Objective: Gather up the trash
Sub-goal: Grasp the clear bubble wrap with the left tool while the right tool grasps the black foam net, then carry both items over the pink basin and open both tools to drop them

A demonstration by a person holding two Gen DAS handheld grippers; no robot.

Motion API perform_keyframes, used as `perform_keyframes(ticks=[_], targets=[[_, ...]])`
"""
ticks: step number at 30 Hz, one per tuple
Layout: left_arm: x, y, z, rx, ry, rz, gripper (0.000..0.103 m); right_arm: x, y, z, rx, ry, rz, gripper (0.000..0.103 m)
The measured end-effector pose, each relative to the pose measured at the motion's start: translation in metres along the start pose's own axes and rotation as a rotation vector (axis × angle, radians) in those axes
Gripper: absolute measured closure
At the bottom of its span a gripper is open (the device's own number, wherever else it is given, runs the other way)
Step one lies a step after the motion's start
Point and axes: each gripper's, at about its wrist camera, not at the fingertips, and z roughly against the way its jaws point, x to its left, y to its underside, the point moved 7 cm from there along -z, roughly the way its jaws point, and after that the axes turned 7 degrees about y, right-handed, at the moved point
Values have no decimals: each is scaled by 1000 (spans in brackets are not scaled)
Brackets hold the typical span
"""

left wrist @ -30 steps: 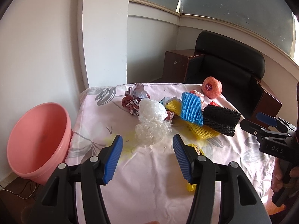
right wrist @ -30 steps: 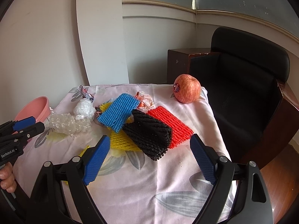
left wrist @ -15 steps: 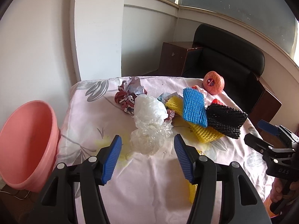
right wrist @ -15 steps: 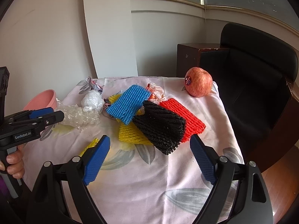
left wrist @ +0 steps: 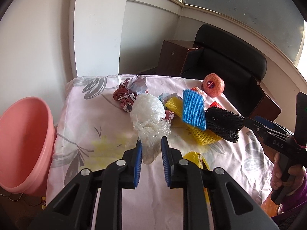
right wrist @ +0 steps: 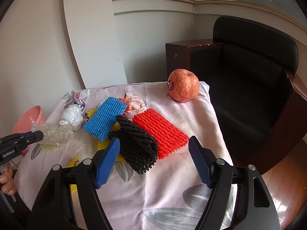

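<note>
Barely started: the left hand-held gripper point(left wrist: 151, 149) has just clamped onto the clear plastic wrap point(left wrist: 151, 134) near the counter's point(left wrist: 80, 103) left edge, the right hand-held gripper point(right wrist: 153, 153) is closing around the black foam net point(right wrist: 136, 143) but not gripping yet, and the pink bin point(left wrist: 23, 143) looks empty.

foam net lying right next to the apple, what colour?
Red foam net, beside the apple; clearest in the right wrist view.
</note>
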Motion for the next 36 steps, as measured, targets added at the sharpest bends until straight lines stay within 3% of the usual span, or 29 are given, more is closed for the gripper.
perform_keyframes(ticks=[4, 8, 11, 17, 24, 29, 36], targets=[[-2, -3, 15, -11, 35, 12, 85, 2, -2, -13, 30, -10, 6, 49], [-4, -4, 26, -24, 56, 7, 85, 7, 4, -22, 88, -49, -3, 83], [-5, -5, 33, -34, 72, 12, 85, 11, 6, -18, 99, -65, 0, 90], [1, -11, 52, -85, 77, 13, 85, 20, -11, 13, 32, -64, 15, 90], [21, -20, 86, -169, 12, 18, 85, 48, -43, 39, -48, -128, 5, 90], [50, -20, 115, -226, -84, 50, 85, 97, -61, 44, -85, -218, 60, 90], [109, -7, 146, -258, -258, 151, 85, 201, -71, 40, -94, -363, 224, 90]])
